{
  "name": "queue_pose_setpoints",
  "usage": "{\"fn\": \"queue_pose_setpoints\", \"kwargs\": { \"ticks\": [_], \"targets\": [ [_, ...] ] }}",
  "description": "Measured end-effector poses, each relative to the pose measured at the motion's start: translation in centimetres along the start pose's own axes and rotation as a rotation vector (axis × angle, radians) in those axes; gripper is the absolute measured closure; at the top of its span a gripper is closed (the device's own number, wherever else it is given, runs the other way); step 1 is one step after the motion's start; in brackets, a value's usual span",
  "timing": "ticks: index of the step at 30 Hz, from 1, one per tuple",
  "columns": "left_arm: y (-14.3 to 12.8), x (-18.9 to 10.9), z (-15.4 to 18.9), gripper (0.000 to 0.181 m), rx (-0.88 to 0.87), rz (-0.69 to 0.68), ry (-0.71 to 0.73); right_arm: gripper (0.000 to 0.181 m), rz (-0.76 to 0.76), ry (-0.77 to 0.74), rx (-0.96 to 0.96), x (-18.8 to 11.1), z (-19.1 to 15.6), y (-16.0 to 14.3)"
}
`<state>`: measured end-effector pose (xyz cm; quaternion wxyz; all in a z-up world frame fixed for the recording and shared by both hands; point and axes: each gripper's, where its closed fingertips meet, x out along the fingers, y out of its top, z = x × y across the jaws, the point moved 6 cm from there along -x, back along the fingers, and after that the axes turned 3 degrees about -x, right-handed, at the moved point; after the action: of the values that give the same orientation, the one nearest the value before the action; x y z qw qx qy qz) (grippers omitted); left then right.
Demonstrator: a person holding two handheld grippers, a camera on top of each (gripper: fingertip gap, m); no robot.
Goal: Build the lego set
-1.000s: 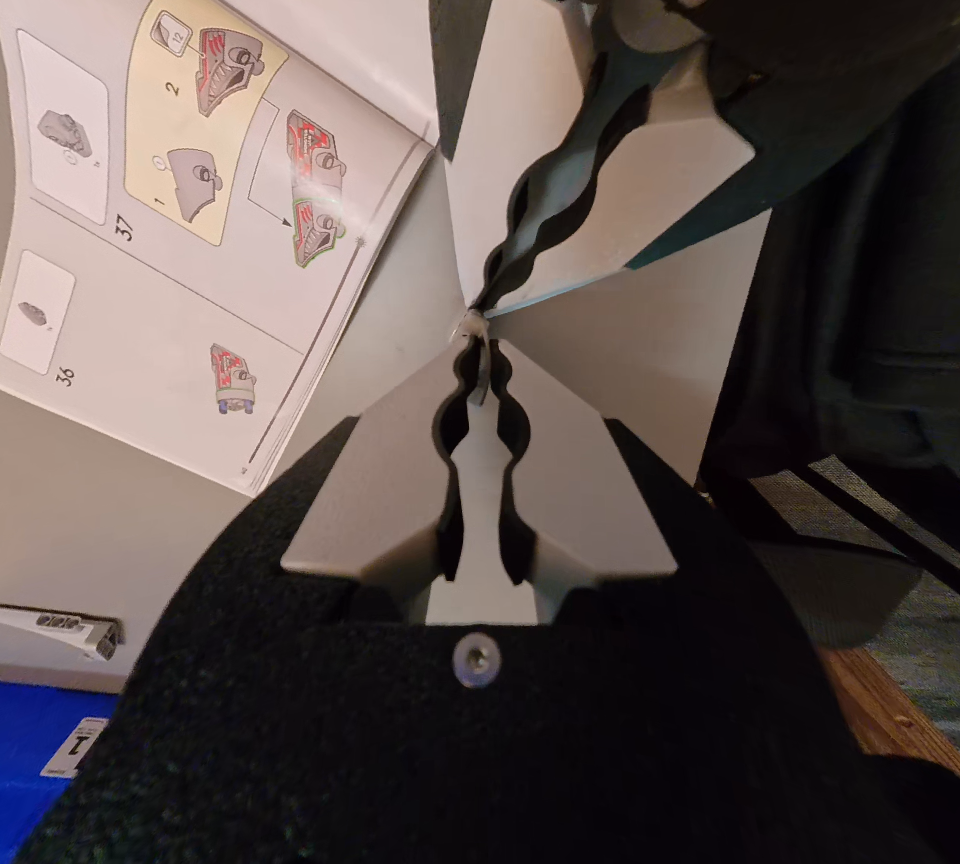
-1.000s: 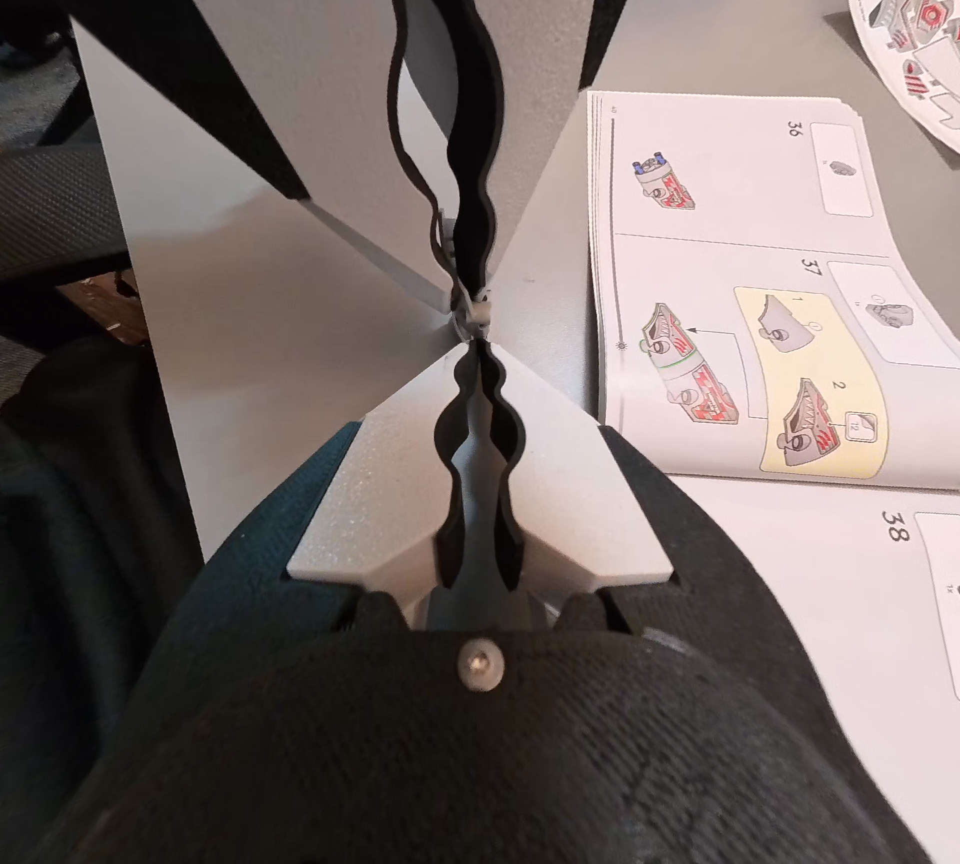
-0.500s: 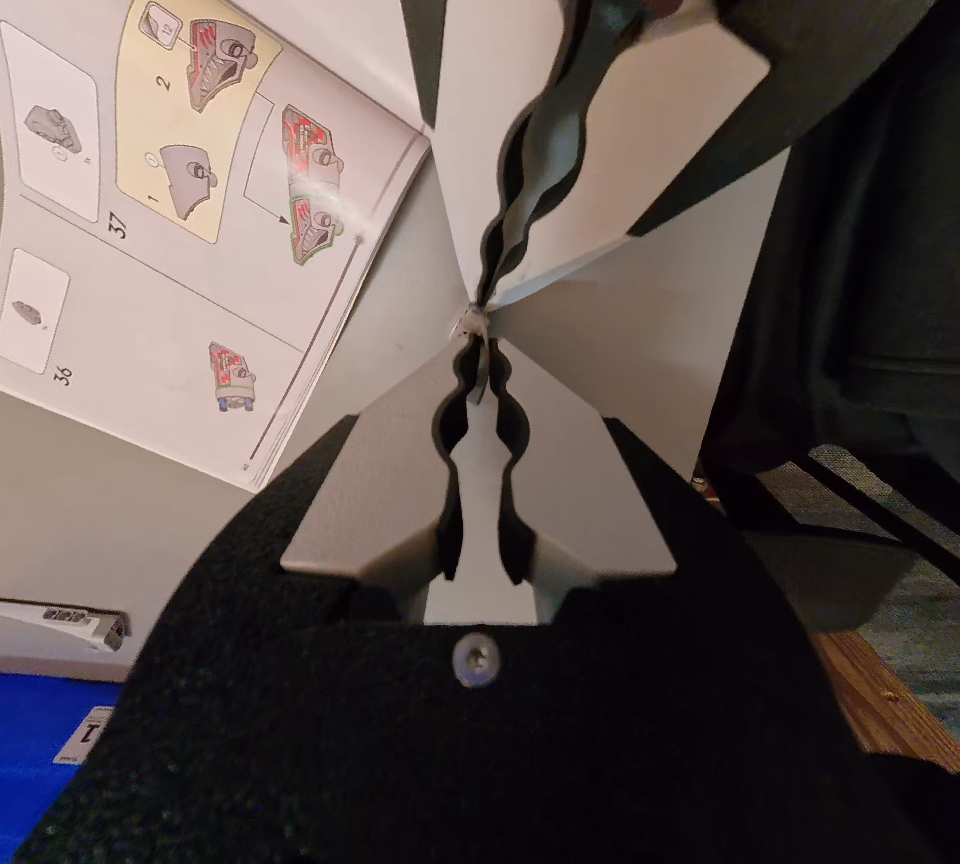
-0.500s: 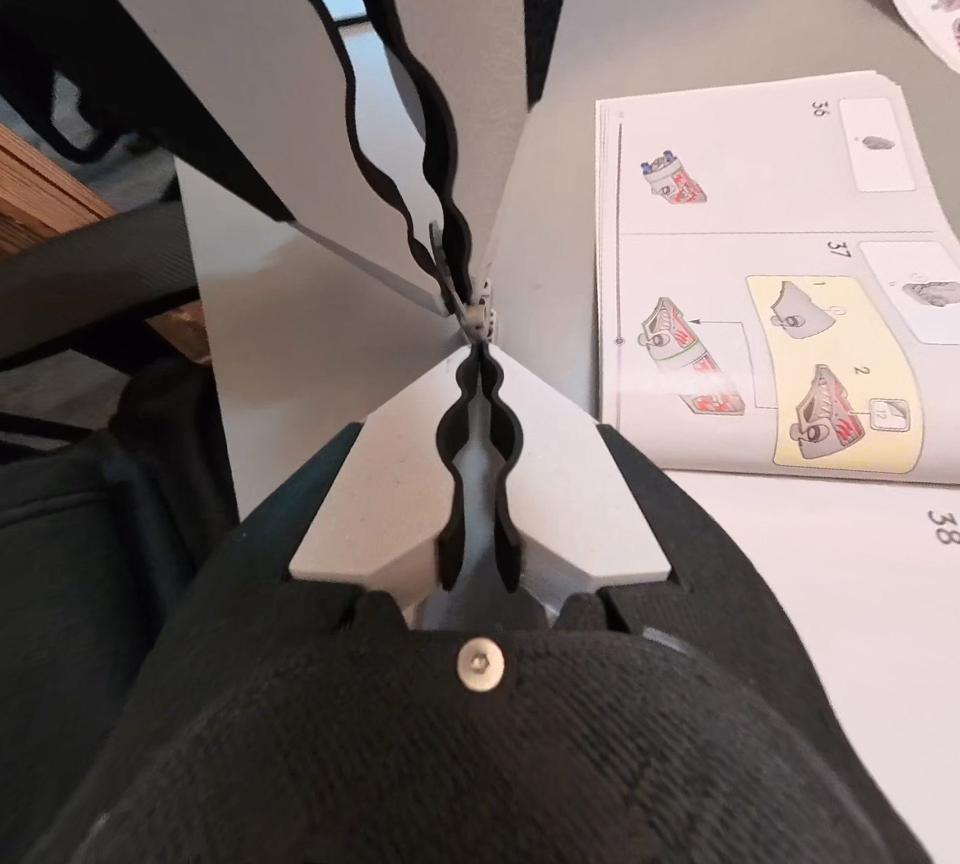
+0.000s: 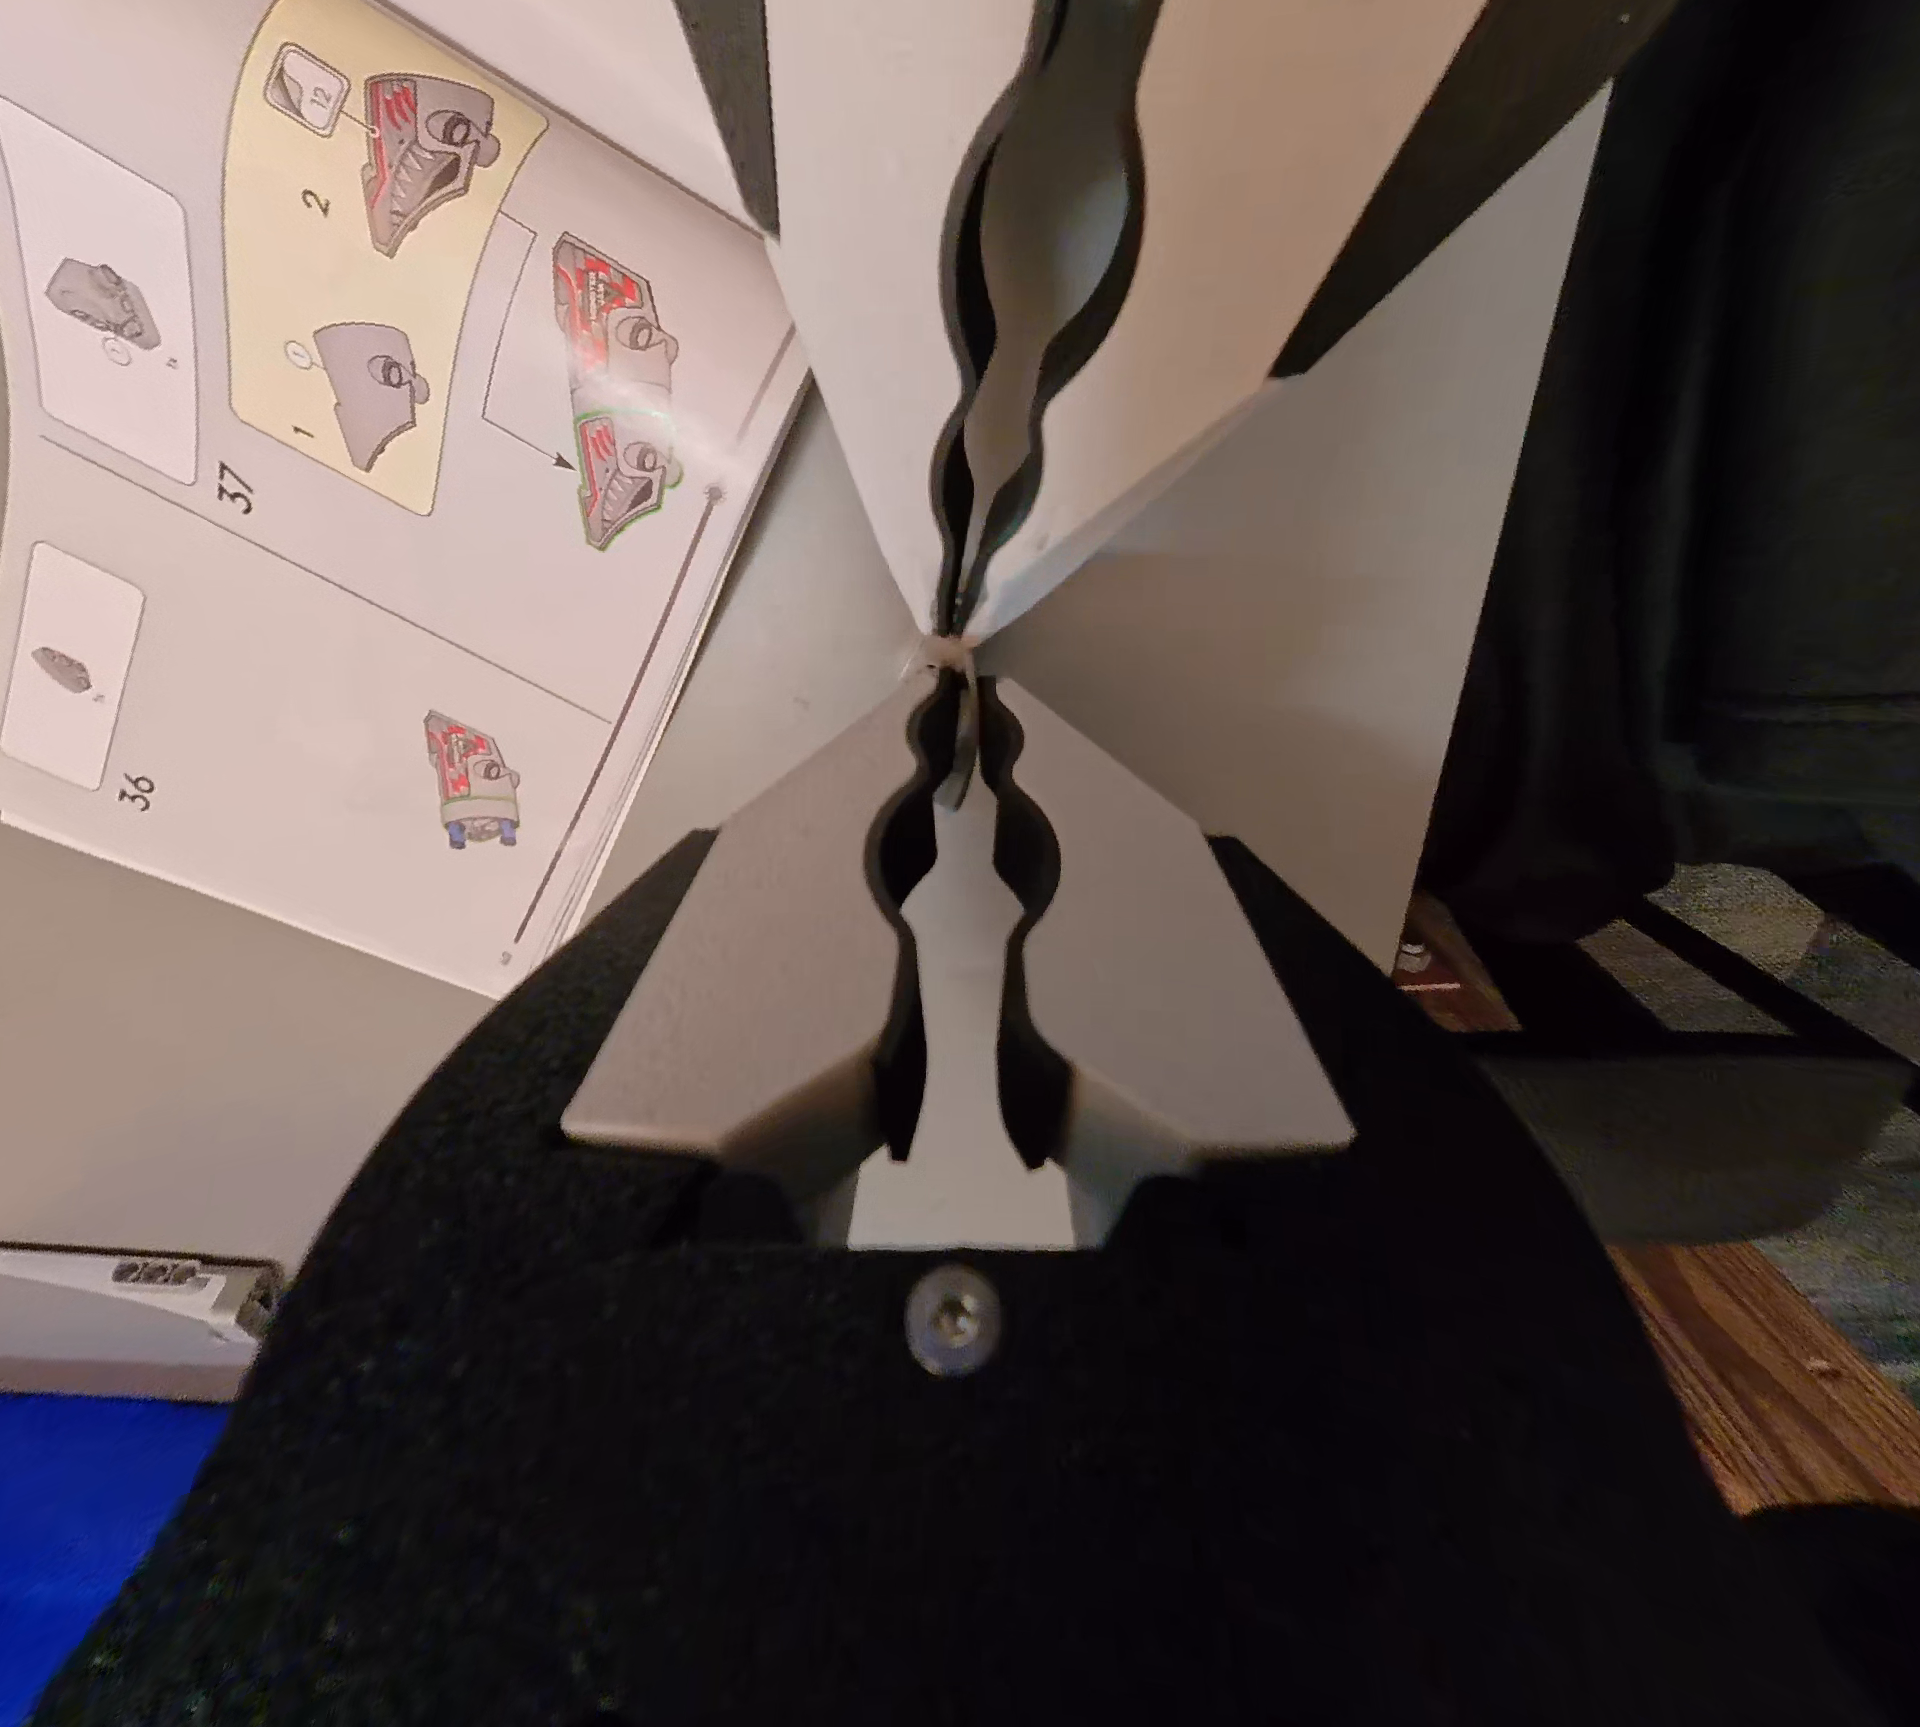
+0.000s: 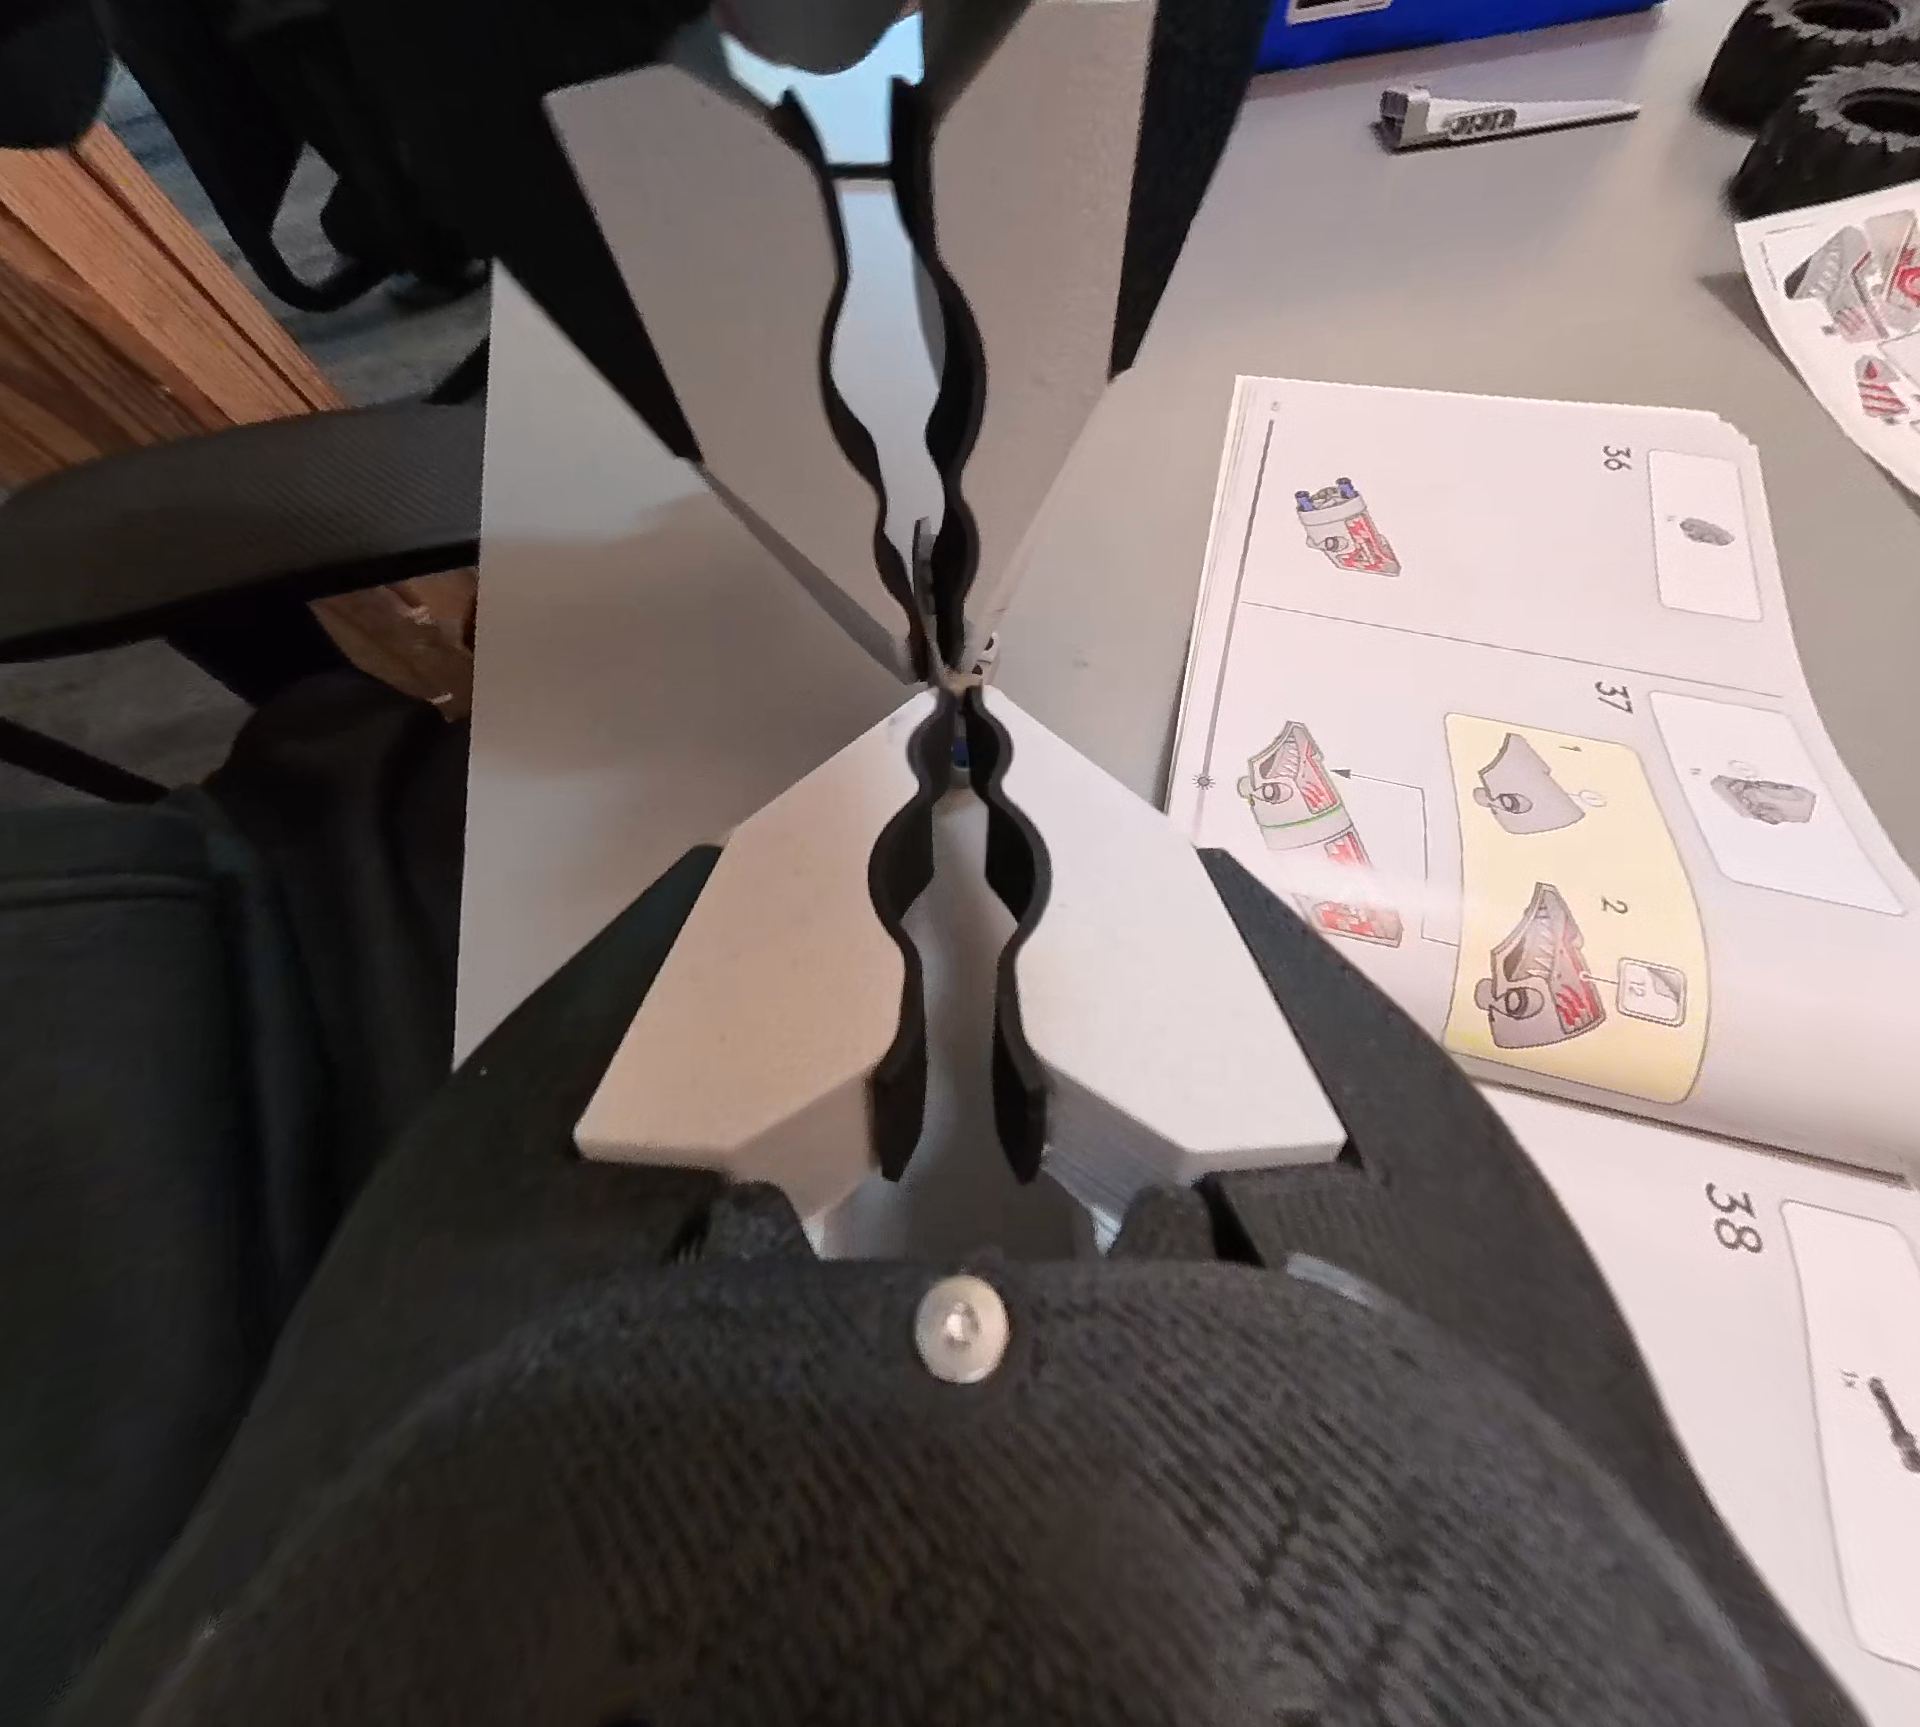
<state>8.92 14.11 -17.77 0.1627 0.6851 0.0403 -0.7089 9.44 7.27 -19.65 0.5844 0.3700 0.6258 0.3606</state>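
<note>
Left wrist view: left gripper point(image 5: 954, 701) pinches a small grey lego piece point(image 5: 943, 654) tip-to-tip with the right gripper point(image 5: 961, 607), just right of the instruction booklet point(image 5: 312, 430); right wrist view alone adds black tyres point(image 6: 1829, 88) beyond that booklet, right gripper point(image 6: 951, 706) clamped too, piece's axis unreadable.

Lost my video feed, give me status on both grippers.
Left gripper and right gripper shut tip to tip on a small pale grey lego piece. Open paper instruction booklet alongside, nothing blocking.
</note>
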Motion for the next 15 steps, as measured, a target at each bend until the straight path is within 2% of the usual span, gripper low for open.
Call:
{"fn": "queue_pose_setpoints", "kwargs": {
  "ticks": [5, 15],
  "targets": [
    [-0.07, 0.04, 0.0, 0.18, 0.012, 0.014, -0.003, 0.177, 0.033, 0.007, -0.05, -0.35, -0.05, 0.24],
    [-0.01, 0.16, -0.26, 0.18, 0.012, 0.013, -0.026, 0.181, 0.014, 0.013, -0.118, 0.18, 0.08, 0.31]
  ]
}}
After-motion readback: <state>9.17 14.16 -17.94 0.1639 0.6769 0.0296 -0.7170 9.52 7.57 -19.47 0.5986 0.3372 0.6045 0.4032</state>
